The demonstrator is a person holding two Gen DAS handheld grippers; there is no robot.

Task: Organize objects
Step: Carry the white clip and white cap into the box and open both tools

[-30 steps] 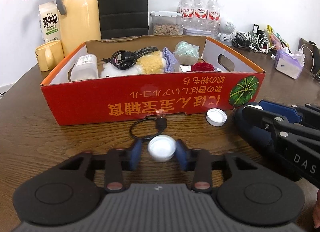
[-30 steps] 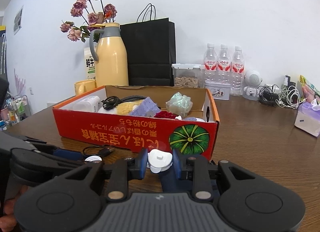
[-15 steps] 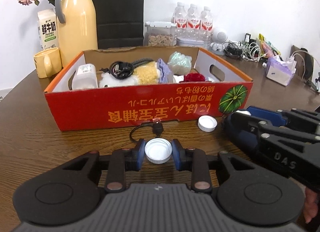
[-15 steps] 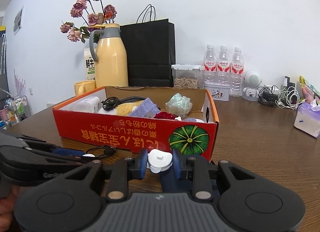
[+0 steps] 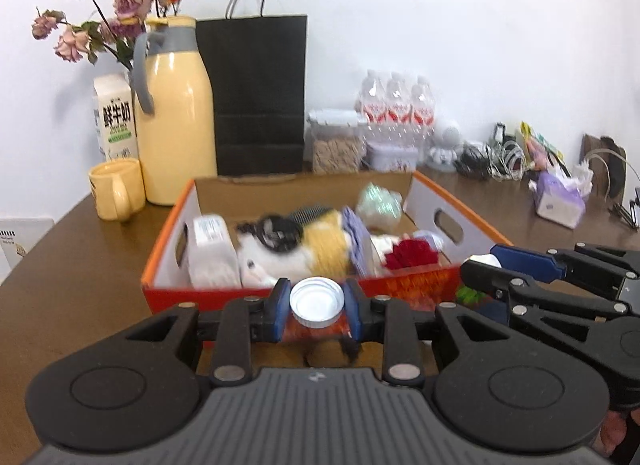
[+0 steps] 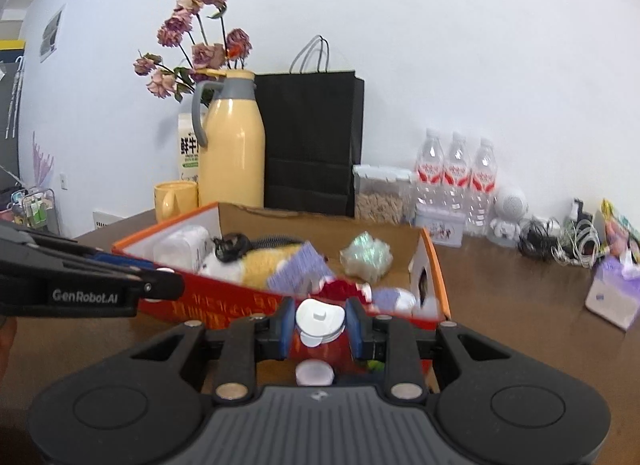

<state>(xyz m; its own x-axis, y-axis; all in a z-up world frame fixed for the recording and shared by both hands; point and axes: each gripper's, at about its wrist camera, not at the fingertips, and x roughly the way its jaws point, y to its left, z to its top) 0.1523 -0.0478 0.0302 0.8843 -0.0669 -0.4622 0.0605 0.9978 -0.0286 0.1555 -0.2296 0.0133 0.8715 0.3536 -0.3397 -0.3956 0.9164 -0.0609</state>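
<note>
Motion blur smears the contents of the red cardboard box point(image 5: 416, 285), its front wall partly hidden behind both grippers. The left gripper point(image 5: 317, 307) clamps a round white screw cap point(image 5: 317, 302); the right gripper point(image 6: 320, 325) pinches a white flip-top cap point(image 6: 320, 319). Another white lid point(image 6: 314, 373) lies on the brown wooden table point(image 6: 520, 305) below.

My left wrist view looking forward over its fingers, close above the red cardboard box point(image 5: 168, 265), my right wrist view facing the same box point(image 6: 434, 265) from its right end, both sharing the yellow thermos point(image 5: 176, 113) and black bag point(image 6: 312, 137) behind.
</note>
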